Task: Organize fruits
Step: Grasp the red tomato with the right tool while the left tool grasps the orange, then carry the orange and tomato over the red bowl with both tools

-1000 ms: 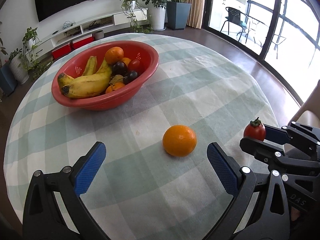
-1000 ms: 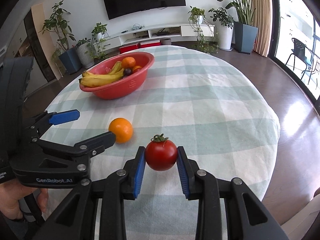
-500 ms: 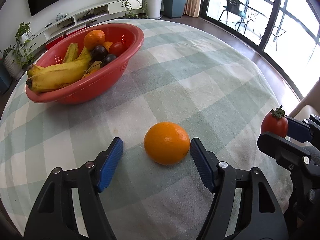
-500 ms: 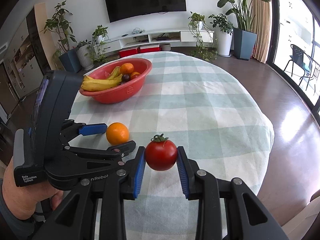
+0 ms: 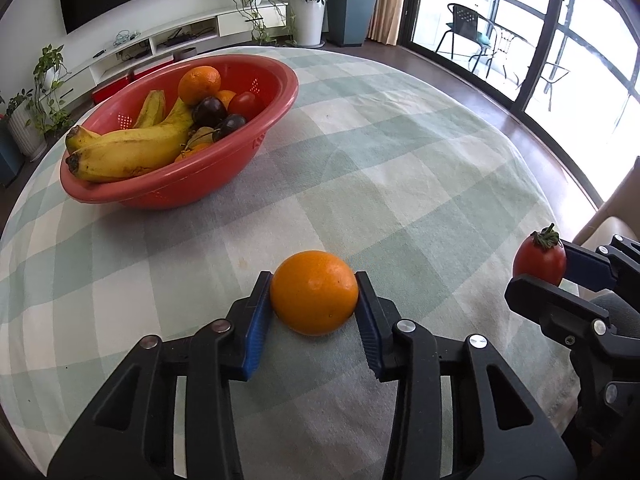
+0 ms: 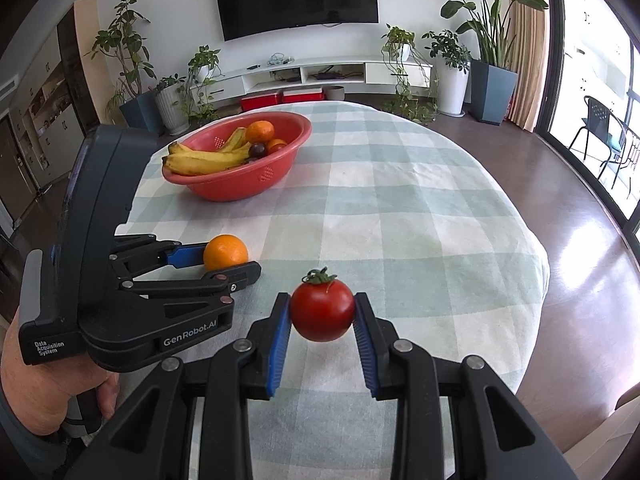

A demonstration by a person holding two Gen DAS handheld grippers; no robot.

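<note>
My left gripper (image 5: 314,300) is shut on an orange (image 5: 314,293) that sits on the checked tablecloth (image 5: 400,168); it shows in the right wrist view too, as does the orange (image 6: 225,252). My right gripper (image 6: 322,320) is shut on a red tomato (image 6: 322,311) and holds it above the cloth near the table's front edge; the tomato also shows at the right of the left wrist view (image 5: 539,255). A red bowl (image 5: 256,136) at the far left holds bananas (image 5: 132,150), oranges, dark plums and a tomato.
The round table's edge (image 6: 536,264) drops off to the right, with wooden floor beyond. A TV stand (image 6: 312,74) and potted plants (image 6: 490,84) stand at the back wall. A chair back (image 5: 608,228) sits near the right edge.
My left gripper moved forward around the orange and closed on it. My right gripper kept hold of the tomato and stayed nearly in place.
</note>
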